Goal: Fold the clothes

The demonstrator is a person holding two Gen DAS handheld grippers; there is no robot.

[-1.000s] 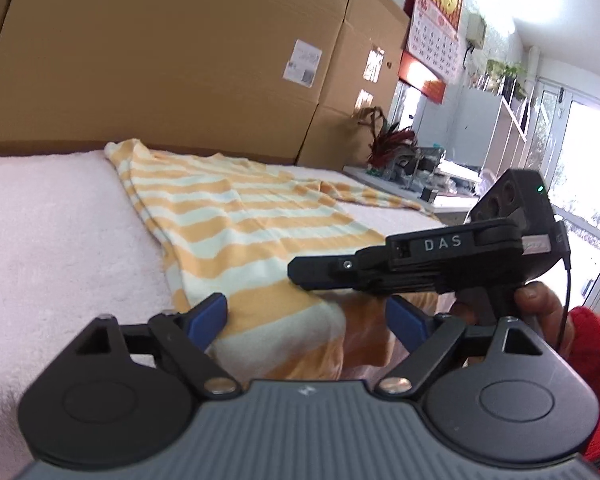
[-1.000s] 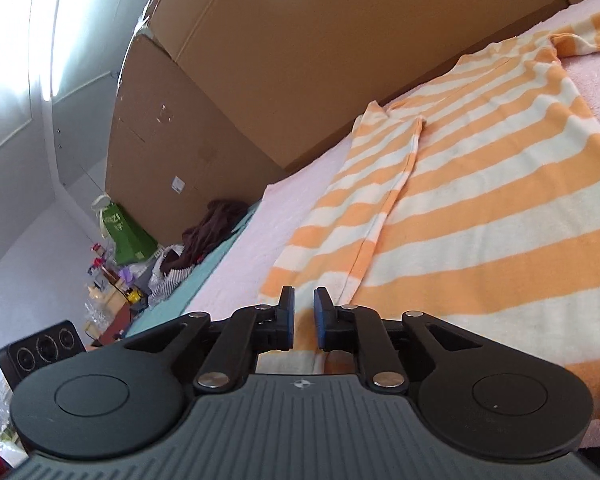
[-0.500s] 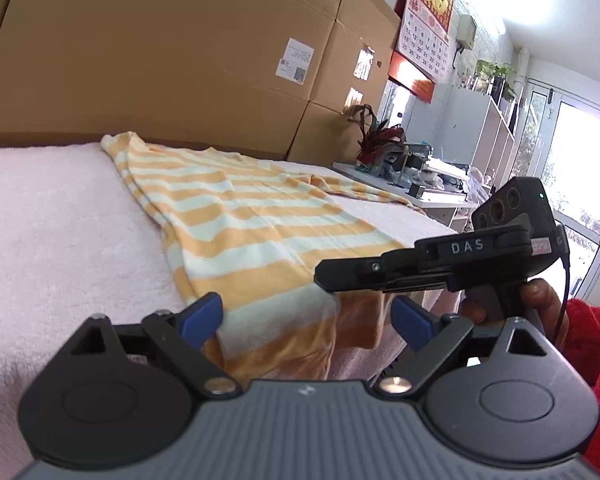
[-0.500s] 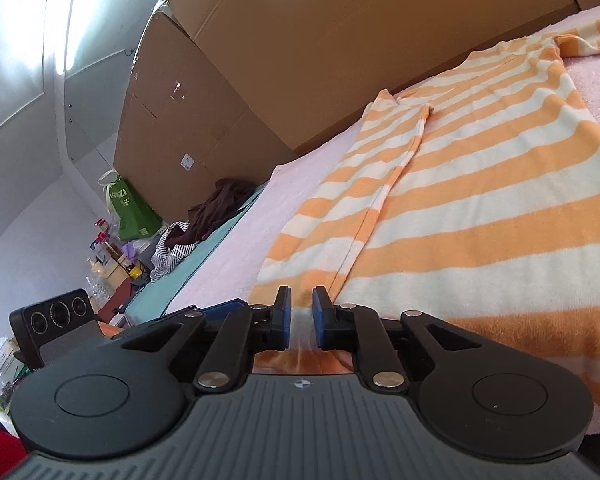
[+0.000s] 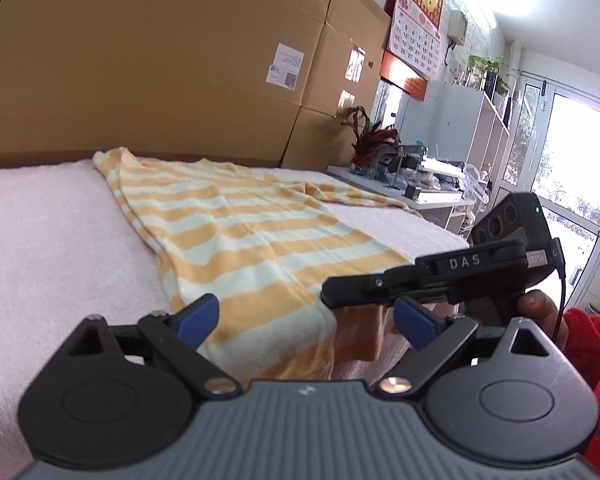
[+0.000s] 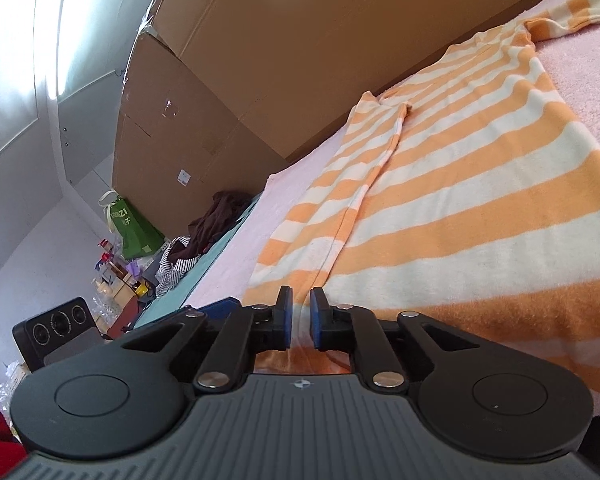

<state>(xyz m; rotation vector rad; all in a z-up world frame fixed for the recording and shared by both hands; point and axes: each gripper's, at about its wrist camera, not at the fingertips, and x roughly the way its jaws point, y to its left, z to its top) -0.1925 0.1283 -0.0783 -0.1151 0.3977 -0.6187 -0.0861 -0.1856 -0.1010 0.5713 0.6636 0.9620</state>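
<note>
An orange-and-white striped garment (image 5: 240,232) lies spread flat on a pink towel-covered table (image 5: 52,240), its near hem draped over the front edge. My left gripper (image 5: 308,316) hovers just short of that hem. Its jaws are opening wide, and the cloth lies below them untouched. My right gripper (image 5: 332,292) comes in from the right, held by a hand in a red sleeve (image 5: 588,344). In the right wrist view the right gripper (image 6: 299,308) has its blue pads nearly together on the garment (image 6: 460,200) at its hem, beside the folded-in sleeve.
Tall cardboard boxes (image 5: 160,60) wall off the table's far side. A pile of dark and striped clothes (image 6: 216,220) and a green bag (image 6: 132,228) sit past the table's left end. To the right are a cluttered desk (image 5: 400,168), white shelves (image 5: 484,128) and a glass door (image 5: 572,184).
My right gripper has drawn back toward the table's front edge, and the hem came with it. My left jaws have spread a little wider.
</note>
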